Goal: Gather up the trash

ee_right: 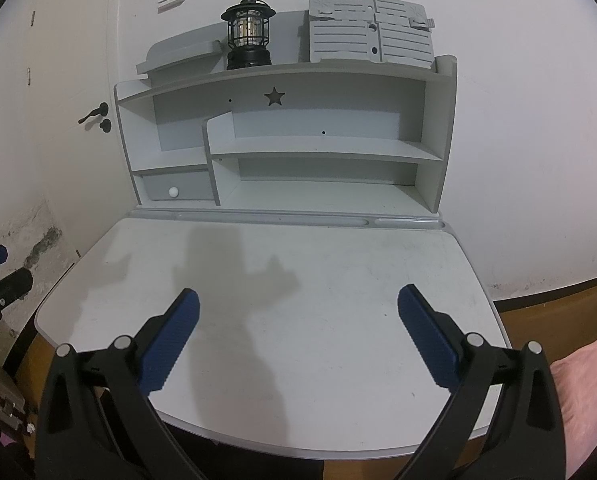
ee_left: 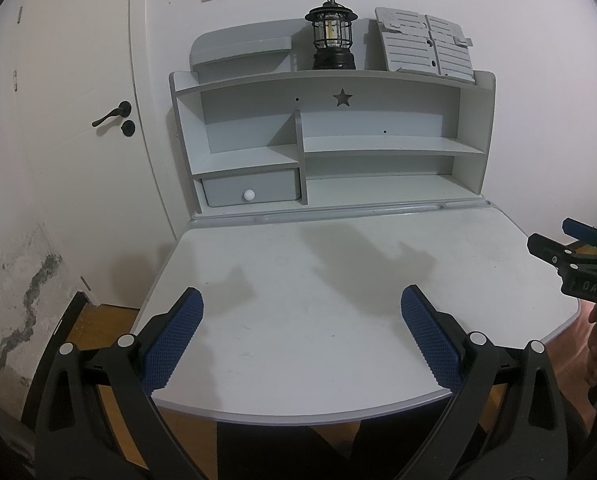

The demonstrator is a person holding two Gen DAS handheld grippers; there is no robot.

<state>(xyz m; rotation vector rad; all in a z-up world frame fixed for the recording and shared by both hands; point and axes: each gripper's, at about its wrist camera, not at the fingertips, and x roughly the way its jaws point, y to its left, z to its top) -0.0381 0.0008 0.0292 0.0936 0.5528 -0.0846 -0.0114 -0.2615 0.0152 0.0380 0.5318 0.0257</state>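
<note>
Both grippers hover spread over the near edge of the white desk (ee_left: pixel 338 280). We hold the left gripper (ee_left: pixel 302 300) with its blue ribbed pads (ee_left: pixel 174 340) wide apart and nothing between them, and the right gripper (ee_right: pixel 298 300) the same way, pads (ee_right: pixel 426 340) parted and empty. We judge this as a ready stance: jaws wide, pointed forward, so either one could close on whatever needs picking up.

No trash shows anywhere on the desktop in either view; the surface carries only faint scuffs and the grippers' shadows. The hutch shelves (ee_left: pixel 390 146) look bare too, and the small drawer (ee_left: pixel 250 192) with its white knob is closed. On top stand a black lantern (ee_left: pixel 332 36) and a folded grey book stand (ee_left: pixel 426 42), set back against the wall, out of the working area. Where the trash lies, we cannot tell.
</note>
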